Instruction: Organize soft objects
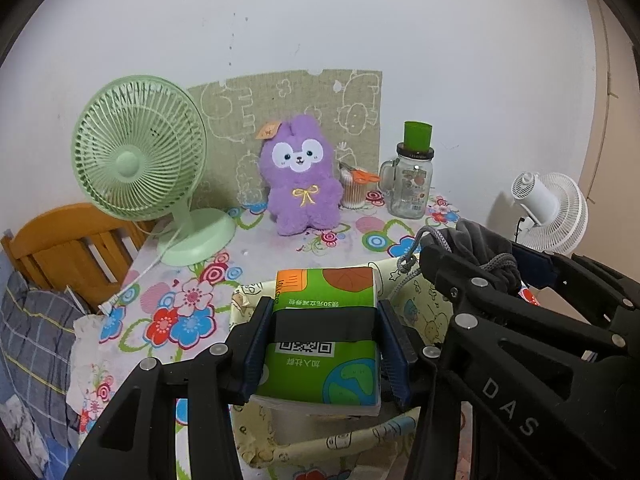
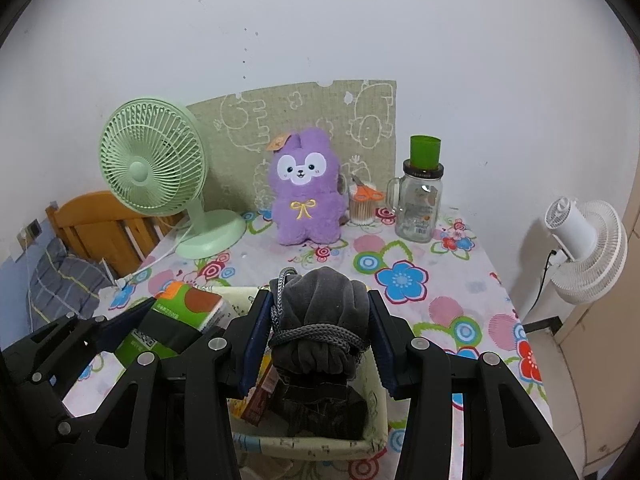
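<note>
My left gripper (image 1: 325,344) is shut on a green tissue pack (image 1: 320,364) with a black band, held over the pale yellow fabric basket (image 1: 348,444) at the table's front. My right gripper (image 2: 320,344) is shut on a dark grey drawstring pouch (image 2: 320,320) tied with grey cord, held over the same basket (image 2: 320,446). The tissue pack (image 2: 180,316) shows at the left in the right wrist view, and the pouch (image 1: 480,252) shows at the right in the left wrist view. A purple plush bunny (image 1: 302,178) sits upright at the back of the table, also in the right wrist view (image 2: 306,194).
A green desk fan (image 1: 140,160) stands back left, its cord trailing off the table. A glass mug jar with a green cup (image 1: 412,176) and a cotton-swab jar with orange scissors (image 1: 356,188) stand back right. A white fan (image 2: 584,248) is beyond the right edge. A wooden bed frame (image 1: 68,248) lies left.
</note>
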Demonstrator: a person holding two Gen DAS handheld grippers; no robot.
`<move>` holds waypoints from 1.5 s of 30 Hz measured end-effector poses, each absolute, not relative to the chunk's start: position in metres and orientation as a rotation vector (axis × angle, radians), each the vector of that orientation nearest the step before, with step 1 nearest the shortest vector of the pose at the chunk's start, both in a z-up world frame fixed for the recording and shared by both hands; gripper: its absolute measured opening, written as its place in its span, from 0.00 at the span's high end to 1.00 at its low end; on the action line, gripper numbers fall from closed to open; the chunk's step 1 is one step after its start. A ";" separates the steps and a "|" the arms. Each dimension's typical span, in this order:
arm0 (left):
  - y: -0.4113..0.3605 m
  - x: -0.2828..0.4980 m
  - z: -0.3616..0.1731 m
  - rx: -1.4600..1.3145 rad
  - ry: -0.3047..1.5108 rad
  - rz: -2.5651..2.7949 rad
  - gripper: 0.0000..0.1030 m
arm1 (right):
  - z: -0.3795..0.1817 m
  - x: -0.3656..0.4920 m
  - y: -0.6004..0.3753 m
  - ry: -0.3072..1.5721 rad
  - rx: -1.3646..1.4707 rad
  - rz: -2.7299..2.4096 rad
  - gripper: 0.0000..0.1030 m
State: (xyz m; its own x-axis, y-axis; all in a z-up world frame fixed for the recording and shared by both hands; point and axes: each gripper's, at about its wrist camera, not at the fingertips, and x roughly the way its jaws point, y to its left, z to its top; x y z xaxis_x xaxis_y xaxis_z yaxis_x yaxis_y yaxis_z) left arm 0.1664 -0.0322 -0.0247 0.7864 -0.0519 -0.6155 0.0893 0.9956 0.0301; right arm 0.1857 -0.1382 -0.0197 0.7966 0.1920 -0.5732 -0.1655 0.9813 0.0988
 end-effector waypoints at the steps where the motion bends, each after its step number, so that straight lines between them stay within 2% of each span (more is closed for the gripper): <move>1: -0.032 0.169 -0.026 0.056 0.666 -0.078 0.49 | -0.021 0.188 -0.138 0.621 0.044 0.189 0.51; 12: -0.025 0.197 -0.048 0.051 0.721 -0.050 0.45 | -0.041 0.215 -0.129 0.665 0.028 0.186 0.51; 19: -0.021 0.209 -0.062 0.053 0.767 -0.044 0.28 | -0.054 0.227 -0.123 0.701 0.022 0.193 0.51; 21: -0.021 0.211 -0.065 0.052 0.781 -0.050 0.27 | -0.058 0.230 -0.122 0.711 0.022 0.194 0.50; 23: -0.020 0.212 -0.066 0.055 0.786 -0.049 0.24 | -0.062 0.232 -0.122 0.726 0.025 0.193 0.48; 27: -0.021 0.211 -0.068 0.062 0.792 -0.052 0.21 | -0.064 0.233 -0.122 0.737 0.013 0.164 0.24; 30: -0.022 0.210 -0.067 0.066 0.791 -0.055 0.19 | -0.063 0.230 -0.122 0.727 -0.001 0.152 0.17; 45: -0.023 0.179 -0.053 0.057 0.773 -0.068 0.11 | -0.048 0.197 -0.124 0.716 -0.003 0.146 0.13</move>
